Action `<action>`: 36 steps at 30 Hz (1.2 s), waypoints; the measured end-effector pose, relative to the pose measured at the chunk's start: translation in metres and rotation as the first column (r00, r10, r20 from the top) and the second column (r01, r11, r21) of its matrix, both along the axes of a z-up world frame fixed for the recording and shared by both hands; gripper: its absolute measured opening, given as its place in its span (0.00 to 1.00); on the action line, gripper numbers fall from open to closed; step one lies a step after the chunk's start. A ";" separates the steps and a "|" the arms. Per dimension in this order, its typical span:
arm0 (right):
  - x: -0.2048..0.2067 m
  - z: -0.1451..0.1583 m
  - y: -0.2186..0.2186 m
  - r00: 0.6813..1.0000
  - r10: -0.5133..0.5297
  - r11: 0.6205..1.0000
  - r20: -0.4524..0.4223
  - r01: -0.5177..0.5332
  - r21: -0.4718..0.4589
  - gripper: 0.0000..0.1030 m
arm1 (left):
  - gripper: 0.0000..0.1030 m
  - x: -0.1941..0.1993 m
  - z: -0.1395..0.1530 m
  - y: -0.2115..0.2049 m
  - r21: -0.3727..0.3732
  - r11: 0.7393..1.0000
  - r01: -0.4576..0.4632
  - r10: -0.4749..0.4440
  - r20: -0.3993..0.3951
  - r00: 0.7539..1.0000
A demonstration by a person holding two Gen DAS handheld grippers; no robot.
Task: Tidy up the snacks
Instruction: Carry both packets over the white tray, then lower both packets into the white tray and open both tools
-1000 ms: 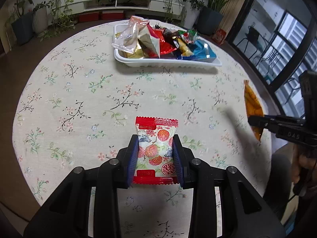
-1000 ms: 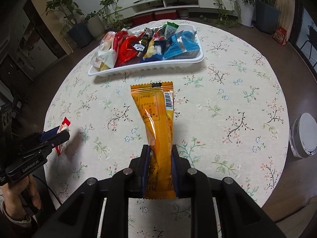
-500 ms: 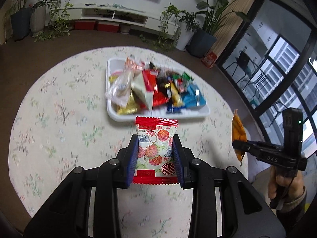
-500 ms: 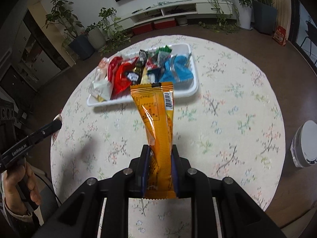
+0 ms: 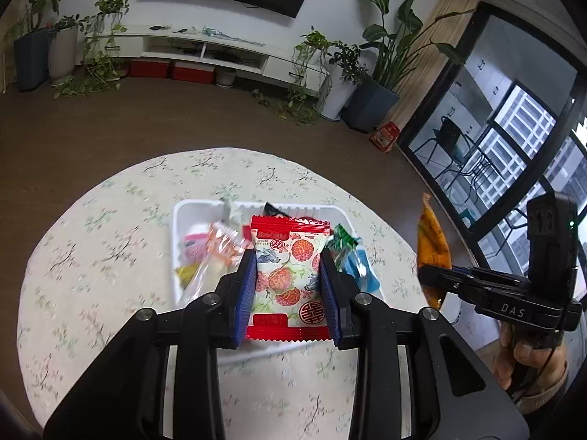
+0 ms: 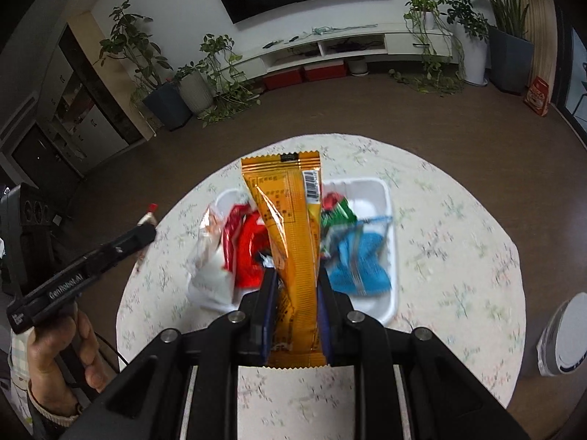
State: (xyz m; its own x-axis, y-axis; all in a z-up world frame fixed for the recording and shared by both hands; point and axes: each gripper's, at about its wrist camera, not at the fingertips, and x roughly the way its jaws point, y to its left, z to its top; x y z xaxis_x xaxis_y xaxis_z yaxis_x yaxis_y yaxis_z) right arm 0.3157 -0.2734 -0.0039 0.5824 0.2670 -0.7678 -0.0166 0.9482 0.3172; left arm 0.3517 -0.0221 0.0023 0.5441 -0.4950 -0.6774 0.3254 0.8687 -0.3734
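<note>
Snacks in tray [image 5: 179, 216] blur, perhaps foil; each hand-held gripper clamps 1 packet.

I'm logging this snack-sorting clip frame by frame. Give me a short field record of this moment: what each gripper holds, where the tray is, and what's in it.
left gripper: shut on a red-and-white fruit-print snack packet, held above the tray
right gripper: shut on a long orange foil snack packet, its far end over the tray
tray: white rectangular plastic tray on the round table with floral cloth
tray contents: mixed wrapped snacks, including a blue packet and a red packet
task state: both held packets not yet released
</note>
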 end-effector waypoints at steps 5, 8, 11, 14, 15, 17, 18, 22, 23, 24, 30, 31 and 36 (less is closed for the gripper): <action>0.042 -0.012 0.008 0.999 0.017 1.000 -0.050 -0.017 -0.004 0.21 | 0.30 0.036 -0.014 -0.032 0.018 1.000 0.023 -0.022 -0.029 0.999; 0.059 -0.030 0.013 0.994 0.026 0.999 -0.104 -0.028 -0.020 0.21 | 0.30 0.050 -0.032 -0.044 0.022 0.999 0.028 -0.027 -0.056 0.998; 0.072 -0.048 0.012 0.989 0.016 1.000 -0.146 -0.018 -0.014 0.21 | 0.30 0.066 -0.050 -0.051 0.035 0.999 0.013 -0.010 -0.080 0.997; 0.078 -0.063 0.011 0.985 0.009 1.000 -0.172 -0.010 -0.003 0.21 | 0.30 0.076 -0.065 -0.054 0.050 0.999 0.002 0.003 -0.087 0.996; 0.080 -0.066 0.012 0.984 0.008 1.000 -0.177 -0.008 -0.002 0.21 | 0.30 0.079 -0.069 -0.055 0.052 0.999 0.000 0.005 -0.086 0.996; 0.085 -0.072 0.014 0.982 0.005 1.000 -0.187 -0.005 0.000 0.21 | 0.30 0.083 -0.075 -0.060 0.058 0.998 0.002 0.003 -0.087 0.996; 0.087 -0.074 0.014 0.982 0.003 1.000 -0.191 -0.002 0.003 0.21 | 0.30 0.085 -0.079 -0.064 0.061 0.998 0.008 -0.003 -0.088 0.996; 0.095 -0.082 0.015 0.978 -0.012 1.000 -0.208 0.011 -0.007 0.21 | 0.30 0.095 -0.097 -0.072 0.074 0.997 0.009 -0.001 -0.105 0.995; 0.096 -0.084 0.014 0.977 -0.016 1.000 -0.213 0.016 -0.003 0.21 | 0.30 0.097 -0.102 -0.073 0.078 0.997 0.009 0.000 -0.111 0.994; 0.097 -0.086 0.013 0.976 -0.023 1.000 -0.216 0.021 -0.010 0.21 | 0.30 0.099 -0.105 -0.075 0.082 0.997 0.011 -0.001 -0.111 0.994; 0.103 -0.095 0.013 0.973 -0.037 0.999 -0.228 0.028 -0.040 0.22 | 0.31 0.107 -0.121 -0.082 0.099 0.995 -0.010 0.020 -0.107 0.994; 0.103 -0.096 0.013 0.972 -0.036 0.999 -0.230 0.028 -0.041 0.22 | 0.31 0.110 -0.121 -0.080 0.096 0.995 -0.012 0.022 -0.106 0.994; 0.103 -0.099 0.011 0.971 -0.042 0.999 -0.234 0.035 -0.032 0.23 | 0.32 0.110 -0.121 -0.078 0.079 0.997 -0.013 0.021 -0.105 0.994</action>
State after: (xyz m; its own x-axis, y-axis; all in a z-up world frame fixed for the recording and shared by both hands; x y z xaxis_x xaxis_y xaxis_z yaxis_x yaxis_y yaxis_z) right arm 0.4184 -0.2626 -0.1030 0.3942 0.2246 -0.8912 0.0918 0.9552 0.2813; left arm 0.4616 -0.1005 -0.1189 0.4756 -0.4294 -0.7677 0.2724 0.9018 -0.3356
